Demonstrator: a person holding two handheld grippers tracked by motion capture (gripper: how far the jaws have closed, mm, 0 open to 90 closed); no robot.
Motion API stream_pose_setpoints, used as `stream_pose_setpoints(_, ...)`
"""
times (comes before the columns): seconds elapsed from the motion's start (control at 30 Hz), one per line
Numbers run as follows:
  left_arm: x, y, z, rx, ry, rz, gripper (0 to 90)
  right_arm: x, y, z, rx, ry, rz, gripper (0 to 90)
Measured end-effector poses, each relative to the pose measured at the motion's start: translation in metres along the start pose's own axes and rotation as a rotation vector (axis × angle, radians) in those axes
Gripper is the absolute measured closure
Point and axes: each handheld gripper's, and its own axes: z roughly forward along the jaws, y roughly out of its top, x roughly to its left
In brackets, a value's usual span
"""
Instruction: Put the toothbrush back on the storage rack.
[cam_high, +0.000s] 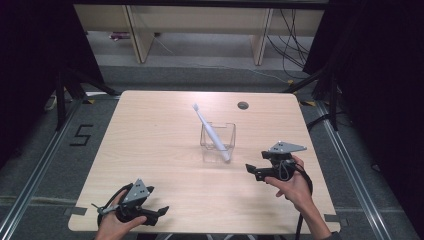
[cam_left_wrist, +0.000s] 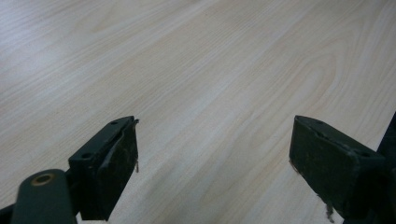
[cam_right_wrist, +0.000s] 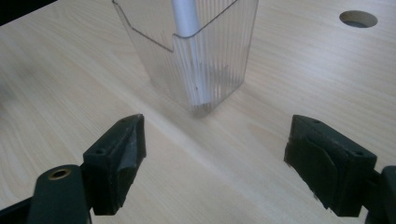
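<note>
A clear square plastic cup (cam_high: 218, 141) stands upright near the middle of the table, seen close up as the ribbed cup (cam_right_wrist: 205, 65) in the right gripper view. A white toothbrush (cam_high: 210, 131) leans inside it, brush head up and tilted to the back left; its handle (cam_right_wrist: 185, 16) shows through the cup's open top. My right gripper (cam_high: 254, 171) is open a short way to the cup's right, jaws pointing left toward it with nothing between them. My left gripper (cam_high: 161, 212) rests open at the table's front left, over bare wood (cam_left_wrist: 215, 93).
The light wooden table (cam_high: 150, 150) has a round cable hole (cam_high: 243, 105) at the back right, also visible as the hole (cam_right_wrist: 358, 18). Dark curtains flank both sides. Cables and wooden furniture legs lie on the floor beyond the far edge.
</note>
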Motion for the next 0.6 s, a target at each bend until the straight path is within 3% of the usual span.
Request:
stream_pose_setpoints(0.07,0.000,0.000,0.000,0.001,0.000,0.000,14.9,0.002,-0.003,0.000,0.011,0.008,0.023,20.2)
stream_pose_setpoints(0.1,0.001,0.000,0.000,0.005,0.005,0.008,14.9,0.002,-0.005,0.001,0.000,0.007,0.004,20.3)
stream_pose_setpoints(0.2,0.000,0.000,0.000,-0.002,0.001,0.001,14.8,0.002,-0.011,0.001,0.006,0.002,0.008,20.3)
stream_pose_setpoints(0.33,0.000,-0.001,0.000,-0.004,0.000,0.001,14.8,0.004,-0.021,-0.001,0.032,0.015,0.054,20.3)
stream_pose_setpoints(0.37,-0.001,-0.001,0.001,-0.011,-0.003,-0.008,14.8,0.002,-0.023,-0.001,0.023,0.004,0.016,20.3)
stream_pose_setpoints(0.5,-0.001,-0.001,0.001,-0.012,-0.003,-0.011,14.8,0.003,-0.032,-0.002,0.017,0.024,0.048,20.3)
stream_pose_setpoints(0.6,-0.001,-0.001,0.002,-0.012,-0.004,-0.011,14.8,0.001,-0.035,-0.004,0.017,0.009,0.014,20.3)
